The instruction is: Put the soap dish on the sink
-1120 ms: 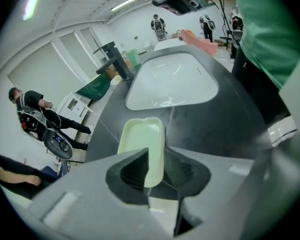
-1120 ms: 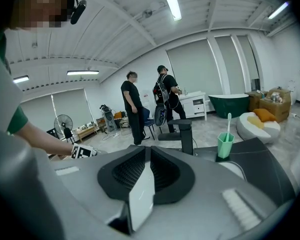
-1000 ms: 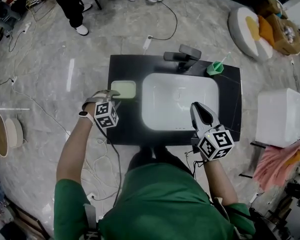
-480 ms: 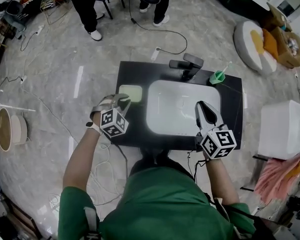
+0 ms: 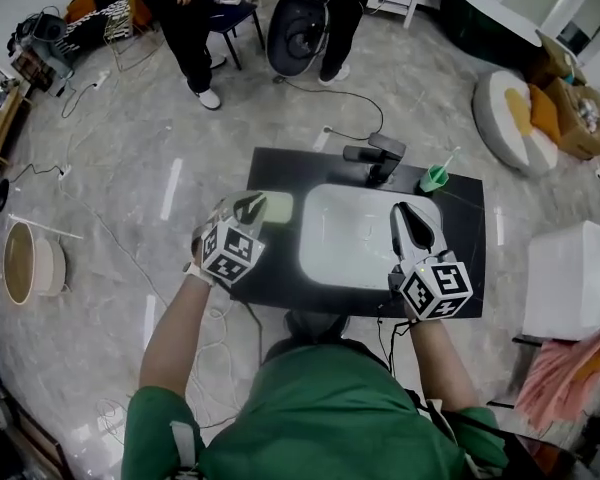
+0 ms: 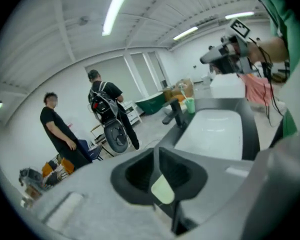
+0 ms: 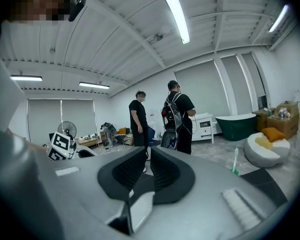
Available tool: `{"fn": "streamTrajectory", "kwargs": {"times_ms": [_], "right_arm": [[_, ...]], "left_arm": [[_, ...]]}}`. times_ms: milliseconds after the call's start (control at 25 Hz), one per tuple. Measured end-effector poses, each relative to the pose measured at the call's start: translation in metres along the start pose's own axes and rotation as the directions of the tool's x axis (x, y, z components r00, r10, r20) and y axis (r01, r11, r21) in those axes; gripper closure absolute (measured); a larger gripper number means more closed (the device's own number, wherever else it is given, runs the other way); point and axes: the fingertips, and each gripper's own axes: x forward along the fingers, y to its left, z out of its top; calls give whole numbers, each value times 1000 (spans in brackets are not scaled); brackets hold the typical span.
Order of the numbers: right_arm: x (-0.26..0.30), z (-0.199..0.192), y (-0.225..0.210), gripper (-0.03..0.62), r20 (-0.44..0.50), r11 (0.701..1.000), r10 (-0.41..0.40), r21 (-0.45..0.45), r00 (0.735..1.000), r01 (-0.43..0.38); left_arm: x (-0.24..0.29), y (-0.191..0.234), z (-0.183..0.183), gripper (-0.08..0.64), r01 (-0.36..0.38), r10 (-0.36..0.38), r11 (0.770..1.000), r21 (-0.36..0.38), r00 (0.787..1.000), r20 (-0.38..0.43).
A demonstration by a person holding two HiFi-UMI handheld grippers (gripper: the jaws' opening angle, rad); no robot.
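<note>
Wearer's green shirt [image 5: 320, 418] fills the bottom of the head view, with both forearms reaching forward.

Left gripper [image 5: 248, 208]: jaws together, only a thin seam between the pads, nothing clamped. Tips sit over the left edge of the soap dish [image 5: 277, 206]; cannot tell whether they touch it. In the left gripper view a pale green patch shows through the opening under the closed pads.

Right gripper [image 5: 410, 218]: jaws also together and empty, held above the right part of the basin [image 5: 350, 233].

Dish: pale green, lying flat on the black counter [image 5: 470, 230], just left of the white basin and toward the counter's back half.

Faucet [image 5: 377, 154]: black, at the back edge of the counter, behind the basin.

Cup [image 5: 435, 179]: green, toothbrush standing in it, back right of the counter, right of the faucet and apart from it.

Surroundings: grey stone-look floor with loose cables.
- White box [image 5: 575, 278] stands right of the sink.
- Pink cloth [image 5: 570, 353] lies on the near side of the box.
- Bowl [image 5: 20, 263] sits well off to the left.
- Round cushion [image 5: 510, 103] lies beyond the sink's right end.

Farthest: a person in black [image 5: 185, 18] and a second person [image 5: 315, 18] with a backpack stand past the sink, near a chair.
</note>
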Motion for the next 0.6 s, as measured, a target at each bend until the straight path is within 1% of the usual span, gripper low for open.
{"fn": "streamTrajectory", "kwargs": {"times_ms": [80,160,280,360,400,480,600], "right_arm": [[-1,12,6,560,25,1000,11,-4,1000,-11],[-1,24,10,558,52,1000,24,-9,998,-23],[-3,46,19,560,97,999,38,-23,995,-36],[-4,61,27,559,127,998,47,-36,991,-43],[-5,67,30,560,139,998,52,-43,989,-46],[-8,75,35,558,157,997,60,-59,986,-51],[-15,84,38,558,174,996,65,-73,982,-53]], "left_arm": [[-12,8,18,531,-31,35,995,-91,998,44],[-25,11,40,531,-45,58,989,-142,994,90],[-48,9,83,529,-47,74,987,-157,982,173],[-64,12,112,529,-54,94,984,-171,968,233],[-72,14,125,529,-56,106,980,-191,959,263],[-88,18,147,529,-56,141,964,-259,937,320],[-111,29,164,529,-59,217,920,-387,899,380]]}}
